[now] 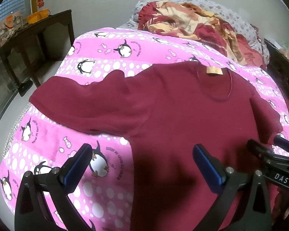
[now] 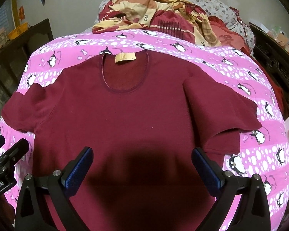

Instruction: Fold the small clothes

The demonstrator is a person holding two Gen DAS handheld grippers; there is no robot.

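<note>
A dark red short-sleeved shirt (image 2: pixel 125 111) lies flat, front up, on a pink penguin-print blanket (image 2: pixel 260 154), its beige neck label (image 2: pixel 125 57) at the far end. In the left wrist view the same shirt (image 1: pixel 183 115) spreads its left sleeve (image 1: pixel 90 102) toward the bed's left edge. My left gripper (image 1: pixel 142 159) hovers open over the shirt's lower left side seam. Above the lower middle of the shirt, my right gripper (image 2: pixel 142 161) is open too, with nothing between its blue pads (image 2: pixel 78 167). The shirt's hem is hidden below both frames.
A crumpled red and cream quilt (image 2: pixel 163 19) and a grey flowered pillow (image 2: pixel 212 2) lie at the head of the bed. A dark wooden table (image 1: pixel 38 30) with an orange basket (image 1: pixel 37 15) stands left. Dark carved furniture (image 2: pixel 275 57) lines the right side.
</note>
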